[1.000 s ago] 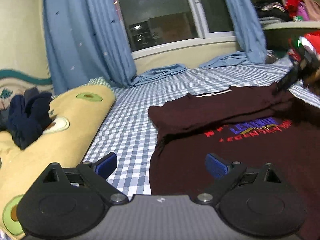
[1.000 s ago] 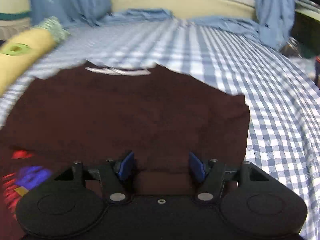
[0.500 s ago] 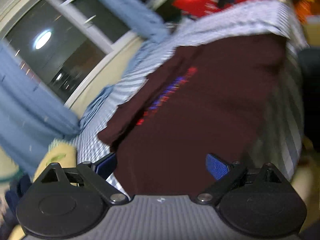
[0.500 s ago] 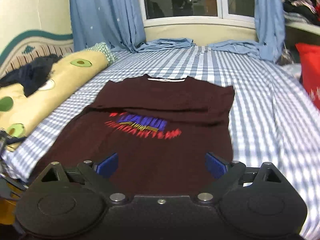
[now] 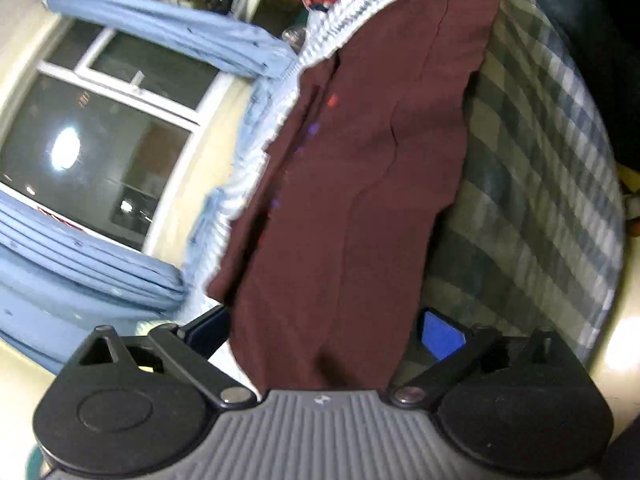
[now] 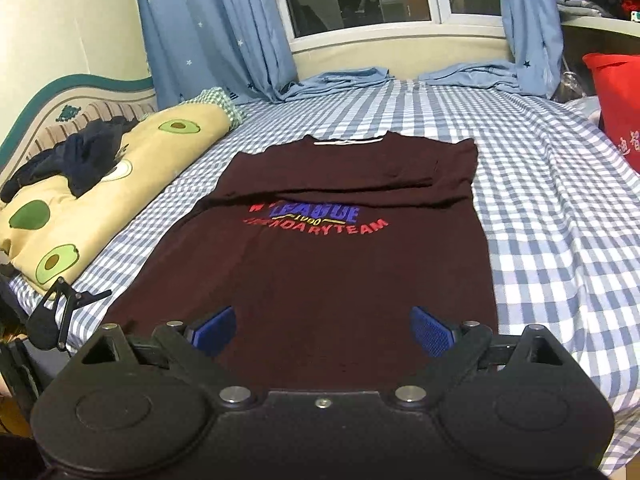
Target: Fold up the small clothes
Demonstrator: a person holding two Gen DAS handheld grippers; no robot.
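A dark maroon T-shirt [image 6: 332, 248] with red and blue lettering lies flat on the blue checked bed [image 6: 560, 208], sleeves folded in, collar toward the window. My right gripper [image 6: 322, 330] is open and empty, above the shirt's near hem. My left gripper [image 5: 326, 330] is open, rolled sideways at the bed's near left corner, with the shirt's hem [image 5: 340, 240] lying between its fingers. It also shows at the left edge of the right wrist view [image 6: 60, 312].
An avocado-print pillow [image 6: 100, 184] with dark clothes [image 6: 80, 156] on it lies along the left. Blue curtains [image 6: 212, 32] and a window are behind. A red bag [image 6: 616, 108] stands at the right. The bed's checked side [image 5: 540, 160] drops away.
The right gripper has pulled back from the folded sleeve to the near hem and opened wide. The left gripper has rolled sideways and moved down to the shirt's hem corner.
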